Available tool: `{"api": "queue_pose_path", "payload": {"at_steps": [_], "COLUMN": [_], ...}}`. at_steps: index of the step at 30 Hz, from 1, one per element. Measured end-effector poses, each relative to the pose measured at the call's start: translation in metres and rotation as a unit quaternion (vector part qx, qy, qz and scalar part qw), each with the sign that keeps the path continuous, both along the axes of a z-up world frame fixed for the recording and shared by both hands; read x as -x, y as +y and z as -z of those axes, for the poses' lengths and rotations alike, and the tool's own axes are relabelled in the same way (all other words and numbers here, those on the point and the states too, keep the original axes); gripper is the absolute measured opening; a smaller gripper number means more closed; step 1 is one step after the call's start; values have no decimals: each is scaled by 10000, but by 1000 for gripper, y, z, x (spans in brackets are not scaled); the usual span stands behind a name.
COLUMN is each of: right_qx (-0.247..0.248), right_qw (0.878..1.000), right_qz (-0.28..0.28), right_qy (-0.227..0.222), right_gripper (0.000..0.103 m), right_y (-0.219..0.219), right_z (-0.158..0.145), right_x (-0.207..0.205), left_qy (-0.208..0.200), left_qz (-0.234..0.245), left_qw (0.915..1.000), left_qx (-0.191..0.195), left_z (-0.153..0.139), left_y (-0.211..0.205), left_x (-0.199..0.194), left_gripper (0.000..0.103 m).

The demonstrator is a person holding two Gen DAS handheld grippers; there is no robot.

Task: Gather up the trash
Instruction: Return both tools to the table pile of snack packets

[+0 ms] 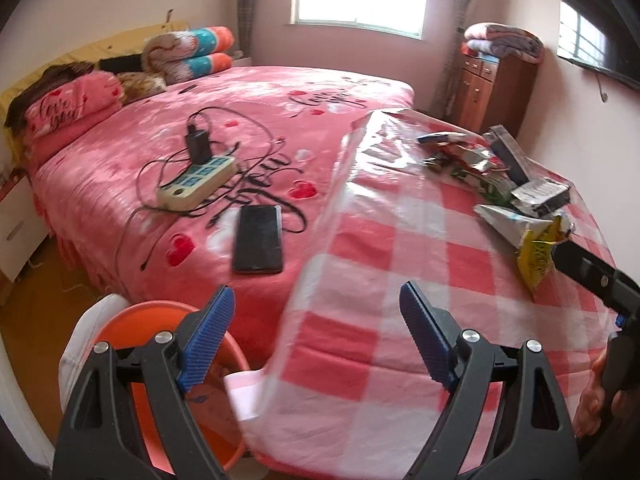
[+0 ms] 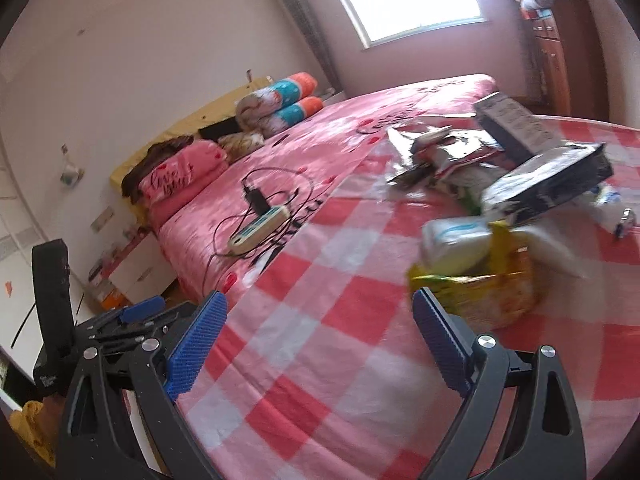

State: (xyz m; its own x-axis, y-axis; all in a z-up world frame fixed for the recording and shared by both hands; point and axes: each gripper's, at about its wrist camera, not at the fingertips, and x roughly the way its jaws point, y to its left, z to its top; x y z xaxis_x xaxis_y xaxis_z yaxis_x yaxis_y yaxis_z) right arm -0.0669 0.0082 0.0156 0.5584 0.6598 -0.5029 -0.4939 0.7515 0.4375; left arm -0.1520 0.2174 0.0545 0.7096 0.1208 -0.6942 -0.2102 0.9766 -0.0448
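A heap of trash lies on a pink-and-white checked plastic sheet spread over the bed: snack wrappers, a dark box, a silver-and-black packet and a yellow snack bag. In the right wrist view the yellow bag lies just ahead of my right gripper, with a white packet and a dark box behind it. My right gripper is open and empty. My left gripper is open and empty over the sheet's near edge. An orange bin stands below its left finger.
A power strip with charger and cables and a black phone lie on the pink bedspread. Pillows and rolled quilts sit at the headboard. A wooden cabinet stands by the window. A white nightstand is at left.
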Motion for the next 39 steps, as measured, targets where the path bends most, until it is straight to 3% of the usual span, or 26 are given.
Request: {"api": "queue_pose_path", "payload": {"at_steps": [15, 25, 32, 34, 39], "right_qx": [-508, -1153, -2123, -2289, -2553], "right_qw": [9923, 9771, 9579, 9529, 9433], "right_qz": [1102, 1629, 1304, 1251, 1167], "right_qy": [265, 738, 1425, 1549, 1773], "right_gripper": [93, 93, 92, 84, 76], "right_y": [-93, -143, -160, -161, -163], "right_z": [5, 23, 42, 45, 53], "right_x": [-26, -64, -98, -106, -121], "left_qy": [-38, 126, 383, 478, 858], "left_qz": [877, 1207, 1242, 1180, 990], "left_qw": [9959, 9917, 9888, 9881, 9861], "left_qx": [-241, 420, 738, 864, 1024], "left_z": [-21, -42, -40, -37, -20], "left_y": [-78, -118, -142, -143, -146], "left_x": [-49, -125, -201, -218, -260], "left_gripper": [85, 85, 85, 85, 84]}}
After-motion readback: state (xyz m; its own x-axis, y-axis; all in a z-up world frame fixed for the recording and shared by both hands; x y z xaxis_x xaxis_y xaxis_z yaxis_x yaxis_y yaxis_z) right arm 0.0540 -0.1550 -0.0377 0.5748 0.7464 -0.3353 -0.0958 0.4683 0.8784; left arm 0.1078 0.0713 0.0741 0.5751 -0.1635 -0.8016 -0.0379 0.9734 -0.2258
